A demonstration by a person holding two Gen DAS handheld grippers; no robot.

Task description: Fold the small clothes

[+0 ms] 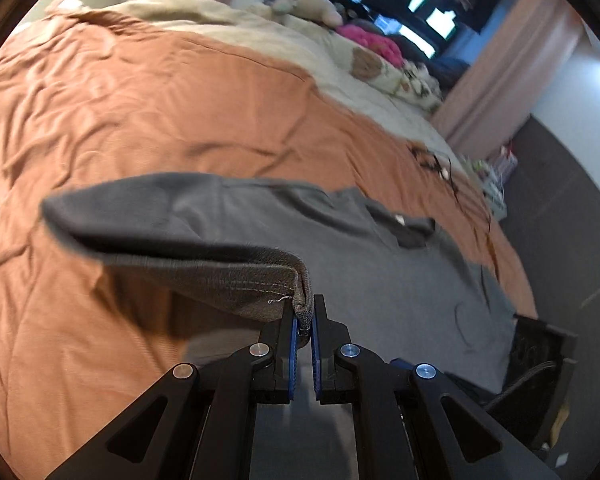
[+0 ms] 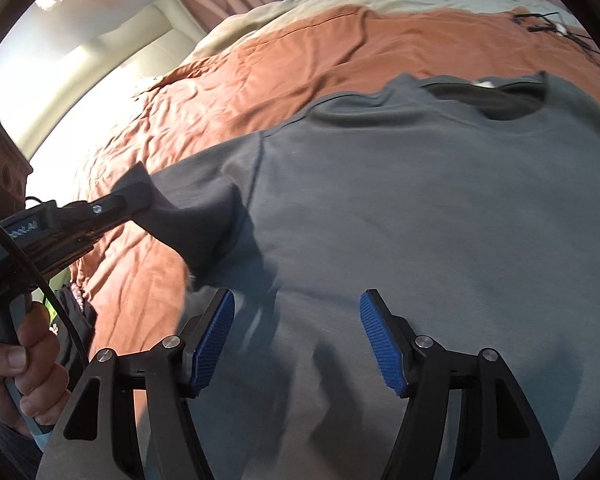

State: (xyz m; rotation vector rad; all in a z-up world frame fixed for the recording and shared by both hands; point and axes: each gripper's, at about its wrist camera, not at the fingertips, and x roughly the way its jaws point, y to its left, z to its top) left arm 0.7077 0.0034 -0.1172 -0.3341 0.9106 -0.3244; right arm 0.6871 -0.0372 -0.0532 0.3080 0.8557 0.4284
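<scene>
White lettering on the left gripper (image 2: 134,200) is too blurred to read. It pinches the grey shirt's (image 2: 400,208) sleeve cuff (image 1: 300,280). The shirt lies flat on the orange bedspread (image 1: 120,100). The right gripper (image 2: 296,336) is open, empty.

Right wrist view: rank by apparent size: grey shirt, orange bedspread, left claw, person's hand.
1. grey shirt
2. orange bedspread
3-4. left claw with its body and person's hand: look alike, both near the lens and cut off, so unranked.
</scene>
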